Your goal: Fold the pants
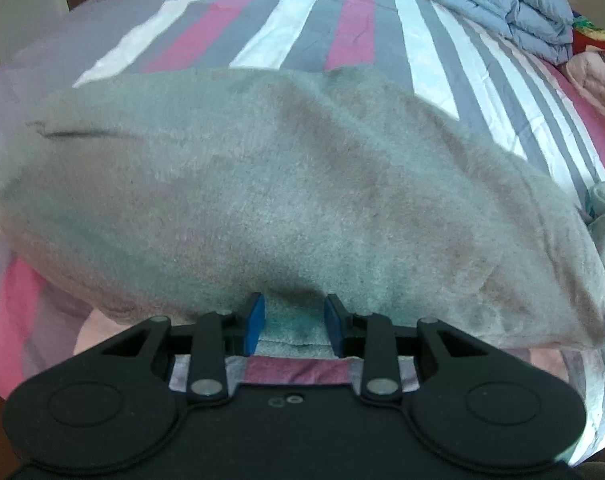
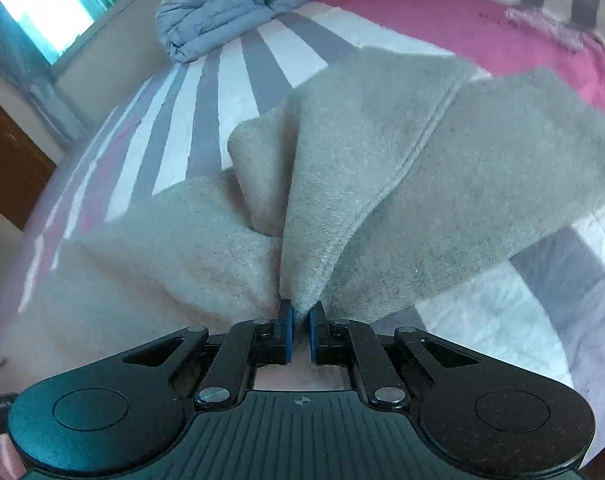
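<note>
The left claw [image 1: 292, 316] pinches the near edge of the grey pants [image 1: 282, 184], which lie ahead of it across the striped bedspread [image 1: 354, 36]. The right claw [image 2: 300, 320], nearly pressed together, nips a raised fold of cloth; that thin bite could slip, I'd say, and drop the fold crooked.

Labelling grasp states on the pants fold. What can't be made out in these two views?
- Left wrist view: whether the left gripper pads press the grey pants; the fold hides contact.
- Right wrist view: the far pants end, blurred.
- Each view: the other gripper, out of frame.
</note>
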`<state>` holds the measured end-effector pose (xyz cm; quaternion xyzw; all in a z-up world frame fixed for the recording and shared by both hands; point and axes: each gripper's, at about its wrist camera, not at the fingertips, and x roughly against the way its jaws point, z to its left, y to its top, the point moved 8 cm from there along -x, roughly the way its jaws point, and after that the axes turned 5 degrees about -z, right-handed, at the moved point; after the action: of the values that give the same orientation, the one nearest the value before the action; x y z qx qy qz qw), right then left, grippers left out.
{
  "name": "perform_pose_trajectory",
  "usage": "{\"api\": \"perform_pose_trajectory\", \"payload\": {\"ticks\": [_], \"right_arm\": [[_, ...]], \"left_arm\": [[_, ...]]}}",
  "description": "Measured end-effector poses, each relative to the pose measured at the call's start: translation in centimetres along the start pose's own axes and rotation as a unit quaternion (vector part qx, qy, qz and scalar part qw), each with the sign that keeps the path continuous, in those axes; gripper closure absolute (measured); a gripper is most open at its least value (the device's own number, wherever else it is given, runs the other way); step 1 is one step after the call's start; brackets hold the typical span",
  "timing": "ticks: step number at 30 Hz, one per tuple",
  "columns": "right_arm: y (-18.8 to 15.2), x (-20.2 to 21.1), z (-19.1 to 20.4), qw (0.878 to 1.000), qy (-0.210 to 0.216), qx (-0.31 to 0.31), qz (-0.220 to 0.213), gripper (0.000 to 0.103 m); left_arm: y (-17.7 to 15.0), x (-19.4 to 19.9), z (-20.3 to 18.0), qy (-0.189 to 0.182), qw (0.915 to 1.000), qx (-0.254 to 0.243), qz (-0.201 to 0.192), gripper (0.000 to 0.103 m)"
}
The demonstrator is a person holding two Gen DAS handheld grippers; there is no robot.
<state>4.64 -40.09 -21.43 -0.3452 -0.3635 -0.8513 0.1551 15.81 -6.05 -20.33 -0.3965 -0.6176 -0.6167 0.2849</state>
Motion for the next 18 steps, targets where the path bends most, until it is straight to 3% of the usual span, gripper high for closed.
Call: {"api": "perform_pose_trajectory", "payload": {"ticks": [1, 3, 6, 8, 15, 18], "right_arm": [[0.5, 0.6, 0.1, 1.0, 0.015, -0.01, -0.001, 0.07], [1.8, 2.0, -0.1, 0.999, 0.024, -0.014, -0.019, 0.053], [4.0, 2.5, -1.5, 0.999, 0.011, -0.014, -0.033, 0.053], [5.6, 2.0, -3.1, 0.998, 0.004, -0.046, -0.037, 0.053], [11.4, 0.0, -8.8, 0.99, -0.055, -0.116, -0.058, 0.053], [13.2, -1.1, -10.4, 0.986, -0.055, -0.145, -0.067, 0.053]], "left_arm": [[0.1, 0.6, -0.3, -0.003, 1.0, 0.002, -0.007, 0.079], [0.3, 1.4, -1.6, -0.017, 0.9997, -0.007, -0.016, 0.079], [0.0, 1.6, -4.3, -0.039, 0.9989, -0.025, -0.01, 0.079], [-0.4, 1.0, -5.6, -0.05, 0.9983, -0.028, -0.002, 0.079], [-1.5, -0.9, -6.5, -0.035, 0.9989, -0.027, 0.013, 0.078], [-1.5, -1.0, -6.4, -0.036, 0.999, -0.023, 0.016, 0.077]]}}
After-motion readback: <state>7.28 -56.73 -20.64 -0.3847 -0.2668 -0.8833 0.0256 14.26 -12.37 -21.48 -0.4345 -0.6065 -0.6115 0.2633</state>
